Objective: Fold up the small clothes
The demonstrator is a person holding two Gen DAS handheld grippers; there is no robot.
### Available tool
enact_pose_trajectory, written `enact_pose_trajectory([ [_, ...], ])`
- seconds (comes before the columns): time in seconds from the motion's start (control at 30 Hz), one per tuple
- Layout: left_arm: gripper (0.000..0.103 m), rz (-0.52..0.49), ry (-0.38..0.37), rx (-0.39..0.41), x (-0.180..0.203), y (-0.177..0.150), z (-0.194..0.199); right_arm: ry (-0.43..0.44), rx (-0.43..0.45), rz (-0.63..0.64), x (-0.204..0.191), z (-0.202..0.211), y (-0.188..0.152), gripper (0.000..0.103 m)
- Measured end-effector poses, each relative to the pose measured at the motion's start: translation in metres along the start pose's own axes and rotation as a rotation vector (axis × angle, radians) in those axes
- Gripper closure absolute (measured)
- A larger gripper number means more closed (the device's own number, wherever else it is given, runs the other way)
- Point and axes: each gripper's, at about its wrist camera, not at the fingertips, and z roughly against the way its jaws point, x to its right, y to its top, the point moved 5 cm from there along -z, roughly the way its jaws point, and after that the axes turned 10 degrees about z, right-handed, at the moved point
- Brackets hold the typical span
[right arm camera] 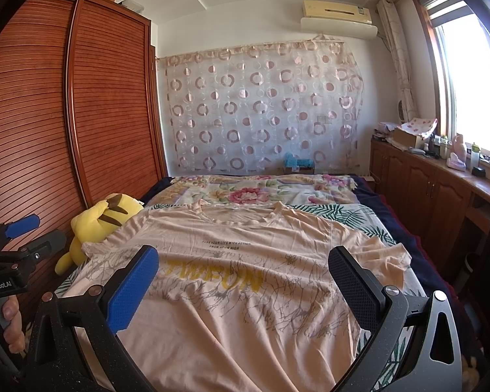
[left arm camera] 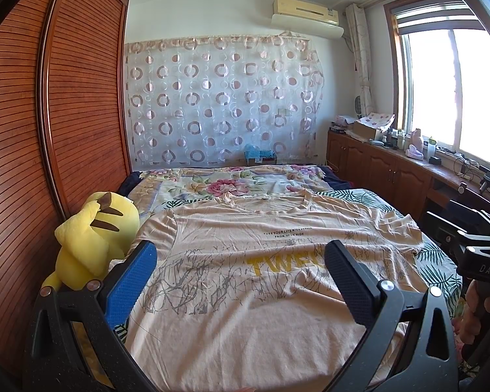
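1. Ahead of both tongs, a peach T-shirt [left arm camera: 245,261] lies spread flat on the bed [left arm camera: 441,261], collar at the far end.
2. The left gripper [left arm camera: 238,258] is released, its jaws spread wide above the near hem.
3. The right gripper [right arm camera: 243,261] is likewise released, holding nothing.
4. Left of the left gripper, a yellow plush toy [left arm camera: 94,235] rests against the wardrobe [left arm camera: 49,130].

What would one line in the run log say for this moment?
stage: before first fold | T-shirt: flat on bed | left gripper: open, empty | right gripper: open, empty
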Motion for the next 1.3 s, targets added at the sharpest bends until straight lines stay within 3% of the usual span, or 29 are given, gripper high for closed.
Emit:
enact_pose_trajectory([
  [0.63, 0.0, -0.003, -0.003, 0.001, 0.003, 0.003, 0.002, -0.002, 0.001, -0.002, 0.001, 0.002, 0.0, 0.0],
  [0.8, 0.0, -0.003, 0.011, -0.036, -0.002, 0.0, -0.008, 0.001, -0.01, 0.009, -0.002, -0.002, -0.002, 0.0],
  [1.3, 0.0, 0.017, 0.093, -0.171, -0.07, -0.027, -0.072, 0.103, -0.106, 0.047, -0.013, -0.043, -0.012, 0.0],
])
